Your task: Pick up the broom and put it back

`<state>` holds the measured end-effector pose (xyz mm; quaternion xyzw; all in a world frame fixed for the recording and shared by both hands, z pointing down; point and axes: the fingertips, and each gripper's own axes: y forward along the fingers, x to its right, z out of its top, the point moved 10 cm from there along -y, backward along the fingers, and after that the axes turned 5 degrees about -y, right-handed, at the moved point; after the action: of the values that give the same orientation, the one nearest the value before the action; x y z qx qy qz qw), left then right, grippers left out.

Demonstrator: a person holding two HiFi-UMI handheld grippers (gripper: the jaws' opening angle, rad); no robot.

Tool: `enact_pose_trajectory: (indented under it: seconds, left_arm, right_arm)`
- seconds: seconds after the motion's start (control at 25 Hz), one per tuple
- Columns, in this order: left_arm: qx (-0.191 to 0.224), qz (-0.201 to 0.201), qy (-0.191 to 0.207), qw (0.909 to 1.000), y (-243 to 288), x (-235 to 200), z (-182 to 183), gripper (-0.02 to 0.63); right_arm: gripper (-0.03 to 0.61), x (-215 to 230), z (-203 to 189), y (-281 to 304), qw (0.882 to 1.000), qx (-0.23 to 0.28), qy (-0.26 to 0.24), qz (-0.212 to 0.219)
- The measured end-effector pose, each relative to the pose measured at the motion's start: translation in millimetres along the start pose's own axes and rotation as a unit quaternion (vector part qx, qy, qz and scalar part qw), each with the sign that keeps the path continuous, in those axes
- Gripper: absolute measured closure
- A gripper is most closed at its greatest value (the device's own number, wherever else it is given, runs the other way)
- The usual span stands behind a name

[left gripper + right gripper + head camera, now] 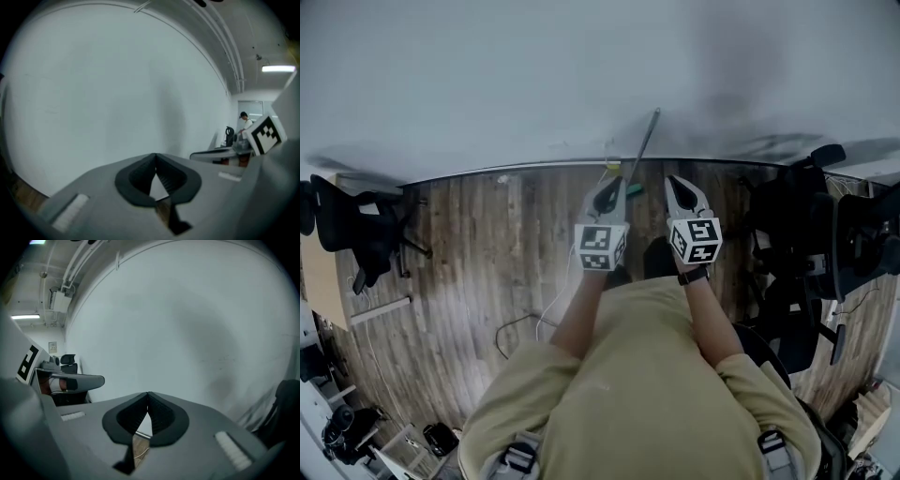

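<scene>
In the head view the broom (643,142) leans against the white wall, its thin grey handle slanting up to the right and its green foot on the floor by the baseboard. My left gripper (617,181) is shut and empty, its tip just left of the broom's foot. The right gripper (671,180), also shut with nothing in it, sits a little to the right of the broom. In the left gripper view the tips of the left gripper (155,155) meet, and only bare wall lies ahead. The right gripper view shows the right gripper (148,393) closed in the same way.
A wood-plank floor (487,253) runs up to the wall. Black office chairs stand at the left (358,230) and right (806,220). A loose cable (520,323) lies on the floor at my left. A person (243,122) stands far off by desks.
</scene>
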<state>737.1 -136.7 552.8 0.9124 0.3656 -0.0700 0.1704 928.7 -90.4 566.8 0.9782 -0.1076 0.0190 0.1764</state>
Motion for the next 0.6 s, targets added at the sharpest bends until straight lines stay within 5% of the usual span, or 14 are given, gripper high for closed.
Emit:
enact_pose_trajectory:
  seconds: [0.6]
  left_arm:
    - [-0.125, 0.023, -0.044, 0.9909, 145.3, -50.6, -79.5, 0.611]
  right_arm:
    - [0.571, 100.0, -106.7, 132.9, 0.985, -0.135, 0.111, 0.002]
